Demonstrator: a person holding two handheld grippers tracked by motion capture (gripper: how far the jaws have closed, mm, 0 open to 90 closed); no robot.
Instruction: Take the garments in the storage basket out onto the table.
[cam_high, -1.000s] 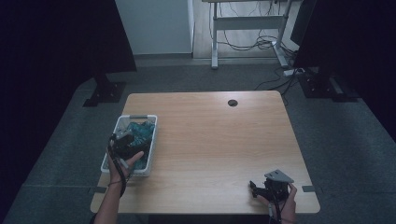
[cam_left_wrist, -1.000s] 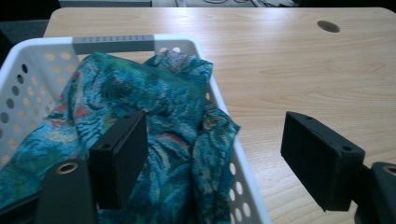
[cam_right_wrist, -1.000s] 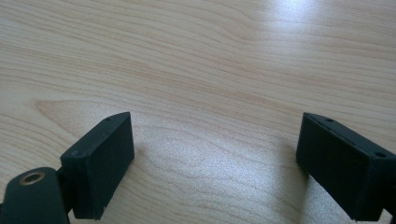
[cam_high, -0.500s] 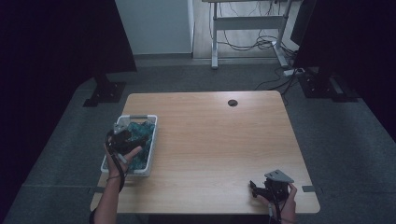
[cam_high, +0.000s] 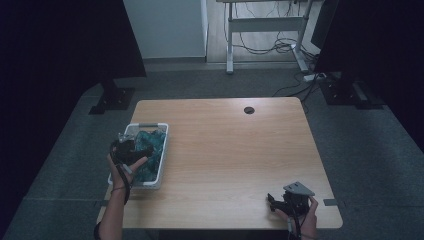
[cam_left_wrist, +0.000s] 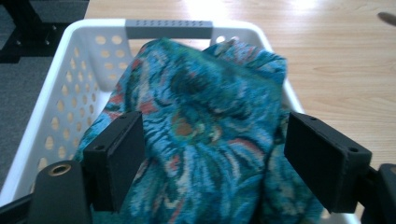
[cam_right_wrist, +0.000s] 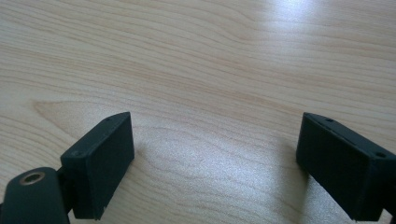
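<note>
A white perforated basket (cam_high: 161, 150) stands at the table's left edge, with a blue-green patterned cloth (cam_high: 150, 145) heaped inside. My left gripper (cam_high: 131, 150) hovers over the basket, open. In the left gripper view its jaws stand wide on either side of the cloth (cam_left_wrist: 205, 135), with the basket (cam_left_wrist: 60, 93) wall to the left. My right gripper (cam_high: 280, 202) rests low near the table's front right edge, open. The right gripper view has bare wood (cam_right_wrist: 210, 93) between its spread jaws.
The wooden table (cam_high: 235, 150) has a round cable hole (cam_high: 249, 110) at the back. Grey floor surrounds it. A desk frame with cables (cam_high: 265, 30) stands behind, and dark stands flank the back corners.
My left gripper has moved a little farther forward over the basket, toward its back half. The right gripper has stayed in place.
</note>
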